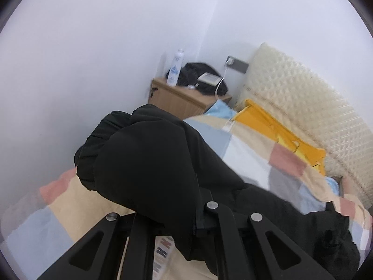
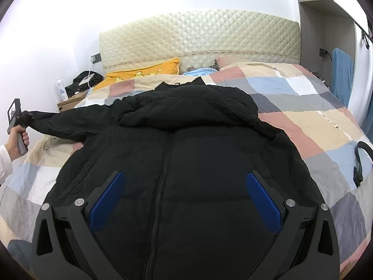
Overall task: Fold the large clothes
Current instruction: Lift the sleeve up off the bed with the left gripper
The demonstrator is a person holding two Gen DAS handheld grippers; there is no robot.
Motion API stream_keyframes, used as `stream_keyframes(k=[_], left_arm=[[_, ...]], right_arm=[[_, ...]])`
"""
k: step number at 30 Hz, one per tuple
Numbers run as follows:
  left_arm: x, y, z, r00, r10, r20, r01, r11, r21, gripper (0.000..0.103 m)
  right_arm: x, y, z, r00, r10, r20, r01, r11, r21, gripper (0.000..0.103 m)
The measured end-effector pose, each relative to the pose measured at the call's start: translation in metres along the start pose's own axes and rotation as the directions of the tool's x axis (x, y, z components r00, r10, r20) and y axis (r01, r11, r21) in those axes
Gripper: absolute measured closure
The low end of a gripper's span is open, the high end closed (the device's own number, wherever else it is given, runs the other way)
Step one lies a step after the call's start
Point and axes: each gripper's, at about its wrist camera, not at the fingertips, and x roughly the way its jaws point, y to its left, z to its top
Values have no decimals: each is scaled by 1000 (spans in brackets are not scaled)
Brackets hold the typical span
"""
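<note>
Over at nine o'clock in the right wrist view, the left claw (image 2: 29, 117) is clamped on the cuff of the sleeve (image 2: 58, 123), pulling it straight out sideways and clear of the bed (image 2: 303, 126). In the left wrist view that same sleeve (image 1: 144, 154) bulges up from between the fingers and fills the middle, so the grip looks firm.

Moving to centre: the black puffer jacket (image 2: 186, 163) lies front-up on the checked quilt, zip (image 2: 160, 186) running six to twelve o'clock, hood (image 2: 186, 102) bunched at twelve toward the headboard (image 2: 200, 35). That's its long axis, head to foot of the bed.

Now the right claw (image 2: 186, 196), hovering over the jacket's lower front with its blue pads (image 2: 109, 200) spread wide, holding nothing. The far sleeve isn't plainly in view at three o'clock.

The key relation, as I judge it: the stretched sleeve lies across the long axis, at nine o'clock from the body, and the left claw already has it. So the fold inward toward the zip is the left's move, sweeping from nine to centre, with the right claw nearest to pin the body.
</note>
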Motion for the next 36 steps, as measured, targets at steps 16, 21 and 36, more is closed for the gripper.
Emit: stream_keyframes(k=[16,21,36], left_arm=[[-177,-150,52,982,-166,95,141,964,224,96],[-219,-198,51,972,-198,126,157,947,279,96],[-310,-372,-16,898,-429,99,333,809,484,96]], right_arm=[[-47,-16,2,996,58,74,-53,996,-66,0],[-56,-23,-4,994,70,87,-63,995,-79,0],[-98,-72,4,973,3,230,-20,997,74,0]])
